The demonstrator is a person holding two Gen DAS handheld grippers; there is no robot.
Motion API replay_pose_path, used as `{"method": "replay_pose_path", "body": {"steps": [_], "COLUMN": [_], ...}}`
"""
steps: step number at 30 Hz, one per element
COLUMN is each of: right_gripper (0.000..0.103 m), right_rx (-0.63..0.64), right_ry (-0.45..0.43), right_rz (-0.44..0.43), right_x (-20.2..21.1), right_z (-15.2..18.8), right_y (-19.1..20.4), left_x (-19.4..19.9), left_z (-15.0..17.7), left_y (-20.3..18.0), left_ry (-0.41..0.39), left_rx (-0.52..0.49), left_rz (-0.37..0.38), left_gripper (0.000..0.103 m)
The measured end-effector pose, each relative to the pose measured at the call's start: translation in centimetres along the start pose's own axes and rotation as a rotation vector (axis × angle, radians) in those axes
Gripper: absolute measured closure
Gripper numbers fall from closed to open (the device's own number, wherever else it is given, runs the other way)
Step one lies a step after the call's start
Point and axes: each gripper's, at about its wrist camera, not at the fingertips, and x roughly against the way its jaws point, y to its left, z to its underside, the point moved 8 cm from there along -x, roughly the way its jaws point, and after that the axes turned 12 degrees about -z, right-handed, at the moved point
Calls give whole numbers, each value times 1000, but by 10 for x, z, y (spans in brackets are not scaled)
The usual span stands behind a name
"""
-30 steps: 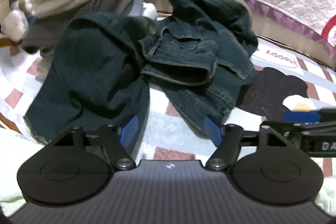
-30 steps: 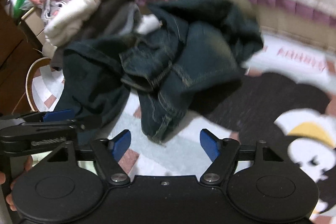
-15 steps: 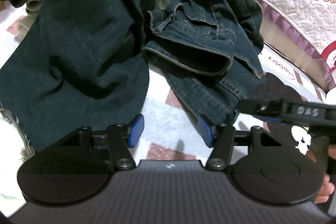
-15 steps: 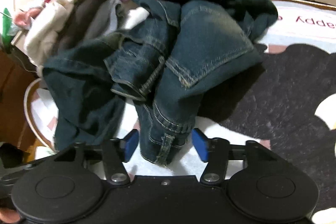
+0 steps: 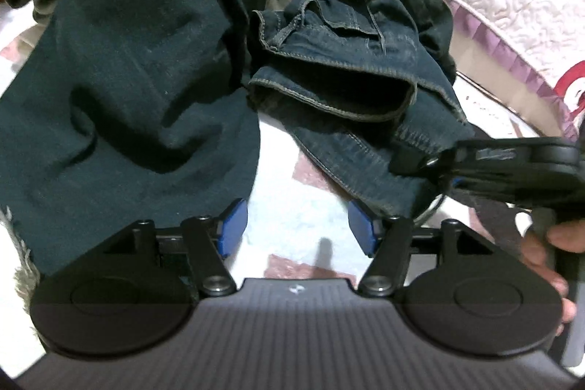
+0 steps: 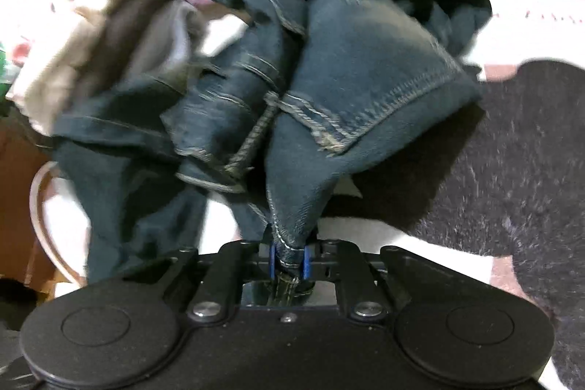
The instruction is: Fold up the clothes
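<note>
Blue fingers (image 6: 306,262) of the right gripper (image 6: 289,264) are seen closing narrowly on a stitched hem of the dark jeans (image 6: 329,90), which are pinched between them. Next, the jeans are found crumpled on a patterned blanket (image 5: 299,222), beside a pile of clothes (image 6: 109,35). Lastly, the left gripper (image 5: 294,229) is being opened, and nothing is held between its jaws above the bare blanket.
</note>
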Motion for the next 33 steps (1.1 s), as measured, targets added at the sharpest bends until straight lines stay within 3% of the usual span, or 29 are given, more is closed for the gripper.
{"method": "replay_pose_path", "body": {"steps": [3,7,11,14,17,22,25,28,30,33], "right_gripper": [89,89,89,89,89,89,89,89,89,89], "right_rx": [11,82,134,124,115,78,0,-9,27,97], "right_ry": [-49,-39,-44,-90,-137,-165,-176,-179,-141,-52], "right_rz": [-72,-108,-111,-127,-146,-132,-141,-67,77,293], "right_x": [32,65,97,129,165,215,245,273,279,272], "right_z": [-7,-9,-3,1,2,11,22,41,56,77], "right_y": [23,51,68,75,84,99,95,77,52,12], "left_x": [1,2,19,39,71,124,145,155,158,153], "left_z": [0,4,-5,-15,-25,-29,-23,-13,-5,10], "left_y": [-4,-12,-18,-22,-34,-73,-90,-103,-113,-112], "left_ry": [36,173,145,84,22,-86,-90,-40,-14,-15], "left_rx": [56,96,115,78,41,-109,-183,-220,-251,-297], "left_rz": [88,162,226,217,272,322,348,366,357,232], "left_gripper": [39,36,36,35,35,35,29,22,21,21]}}
